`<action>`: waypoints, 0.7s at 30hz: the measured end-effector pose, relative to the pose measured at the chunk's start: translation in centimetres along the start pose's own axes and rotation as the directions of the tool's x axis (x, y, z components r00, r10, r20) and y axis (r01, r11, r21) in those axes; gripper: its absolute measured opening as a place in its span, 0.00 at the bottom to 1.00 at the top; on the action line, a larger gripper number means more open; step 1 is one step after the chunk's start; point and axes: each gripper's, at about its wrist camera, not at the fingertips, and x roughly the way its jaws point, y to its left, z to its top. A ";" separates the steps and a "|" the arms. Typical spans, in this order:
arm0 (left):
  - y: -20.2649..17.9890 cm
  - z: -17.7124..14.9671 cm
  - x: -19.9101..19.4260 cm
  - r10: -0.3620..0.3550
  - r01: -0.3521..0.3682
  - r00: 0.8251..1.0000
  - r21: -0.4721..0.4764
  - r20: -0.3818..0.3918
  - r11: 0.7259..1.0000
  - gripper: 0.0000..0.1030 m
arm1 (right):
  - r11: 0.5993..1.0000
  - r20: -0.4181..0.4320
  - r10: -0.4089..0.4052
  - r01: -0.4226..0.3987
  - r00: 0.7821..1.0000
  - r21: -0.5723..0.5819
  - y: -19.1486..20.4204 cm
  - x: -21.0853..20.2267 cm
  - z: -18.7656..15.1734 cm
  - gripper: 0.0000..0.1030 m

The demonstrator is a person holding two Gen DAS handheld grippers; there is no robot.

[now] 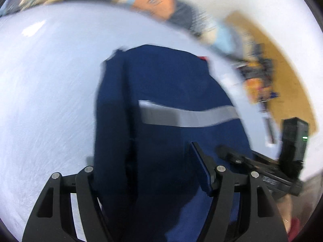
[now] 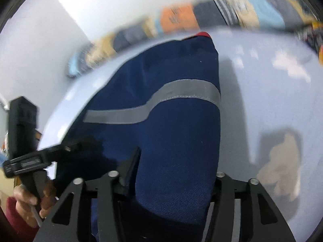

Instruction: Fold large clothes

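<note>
A large navy garment with a grey reflective stripe lies partly folded on a pale blue table. My left gripper has its jaws wide apart with the cloth's near edge draped between them; its right finger shows, the left one is hidden by cloth. In the right wrist view the same garment and stripe fill the middle. My right gripper also straddles the cloth, left finger visible, right one hidden. Both views are motion-blurred.
A row of folded clothes lines the table's far edge, also in the right wrist view. A beige cloth scrap lies right of the garment. A brown shelf with clutter stands at right. The white wall is behind.
</note>
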 end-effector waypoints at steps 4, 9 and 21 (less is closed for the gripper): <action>1.8 -1.1 -1.2 0.055 -0.053 0.998 -0.089 0.028 0.995 0.67 | 0.987 -0.064 0.007 0.003 0.998 0.162 -2.7 0.2 -0.5 0.67; -1.4 -3.6 -6.8 0.189 -0.209 0.954 0.063 0.234 0.976 0.67 | 0.987 0.131 -0.149 0.139 0.980 0.082 -1.9 -7.2 -2.0 0.69; -8.3 -11.1 -1.1 0.405 -0.477 0.876 0.340 0.262 0.811 0.74 | 0.927 0.059 -0.333 0.338 0.941 -0.164 4.6 -2.5 -8.9 0.48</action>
